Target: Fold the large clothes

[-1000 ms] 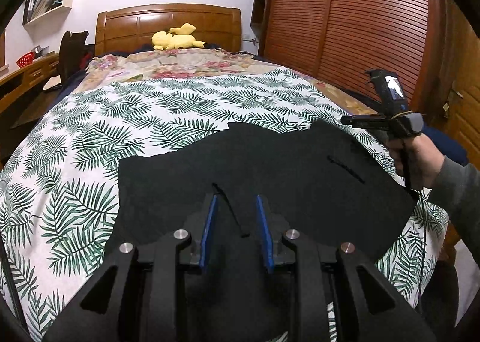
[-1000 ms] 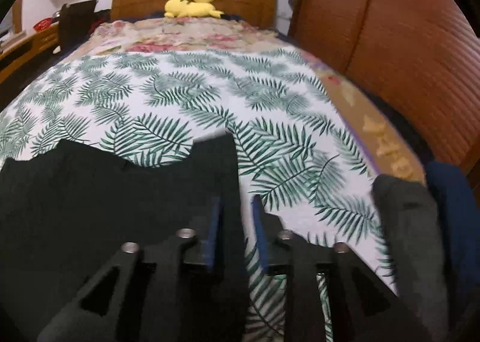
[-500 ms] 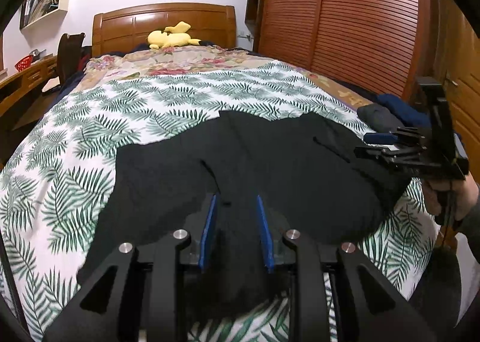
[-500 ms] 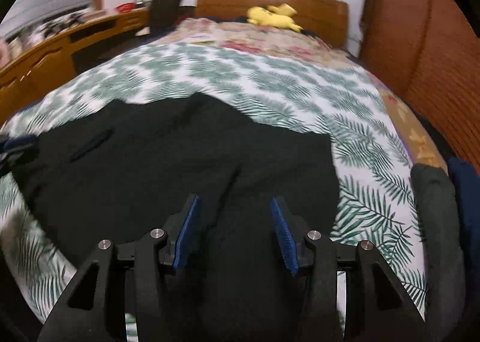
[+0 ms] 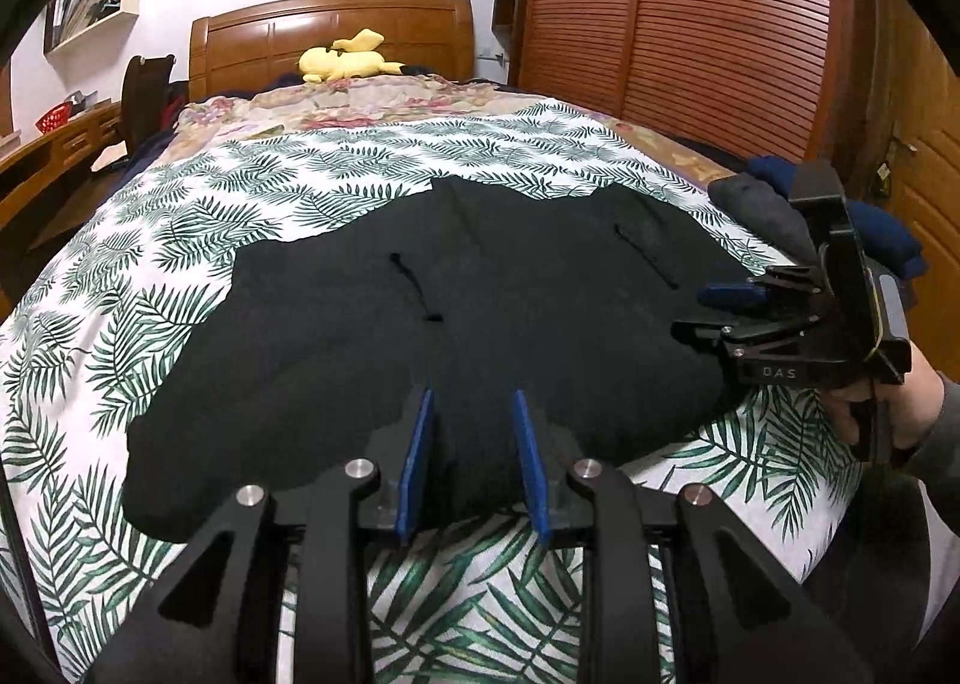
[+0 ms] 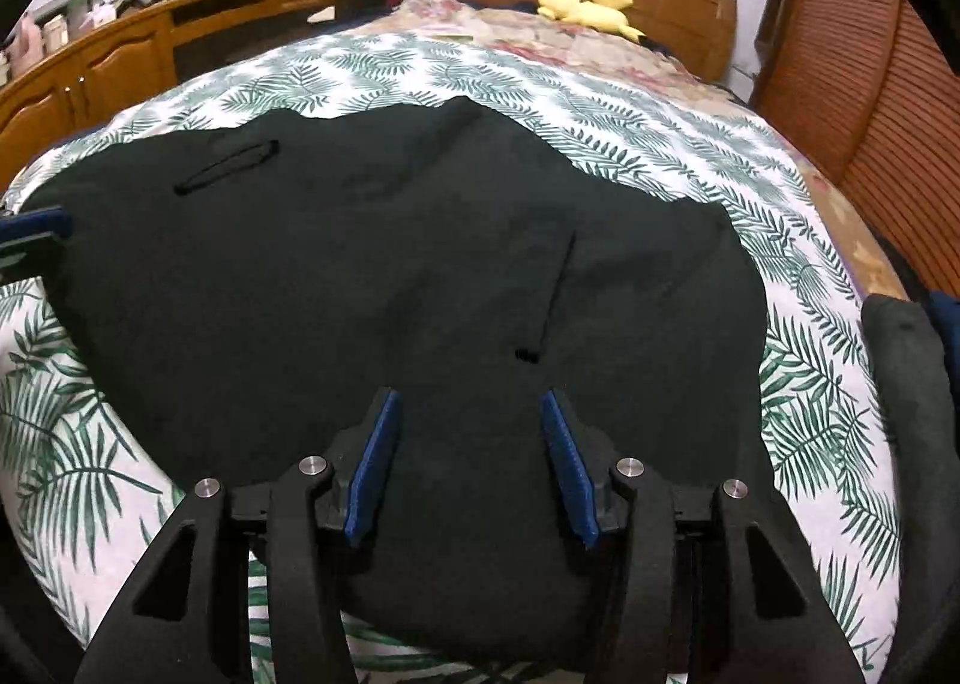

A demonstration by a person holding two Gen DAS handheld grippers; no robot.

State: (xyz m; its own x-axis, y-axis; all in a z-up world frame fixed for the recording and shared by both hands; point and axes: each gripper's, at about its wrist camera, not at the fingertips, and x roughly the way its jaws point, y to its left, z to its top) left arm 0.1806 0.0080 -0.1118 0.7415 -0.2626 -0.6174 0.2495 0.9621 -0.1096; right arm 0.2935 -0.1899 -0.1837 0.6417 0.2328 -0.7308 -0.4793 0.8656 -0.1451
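A large black garment [image 5: 456, 324] lies spread flat on the leaf-print bedspread [image 5: 180, 240]; it also shows in the right wrist view [image 6: 390, 276]. My left gripper [image 5: 471, 402] is open and empty, hovering just above the garment's near edge. My right gripper [image 6: 468, 402] is open wide and empty, over the garment's near right part. The right gripper also shows in the left wrist view [image 5: 738, 300], held at the garment's right edge by a hand.
Folded dark grey and navy clothes [image 5: 780, 210] are stacked at the bed's right edge. A yellow plush toy [image 5: 348, 63] lies by the wooden headboard. A wooden desk [image 6: 90, 60] runs along the left. A slatted wardrobe [image 5: 690, 24] stands at the right.
The garment has been let go and now lies flat on the bed. The right gripper has opened wide. Both grippers have pulled back toward the near edge.
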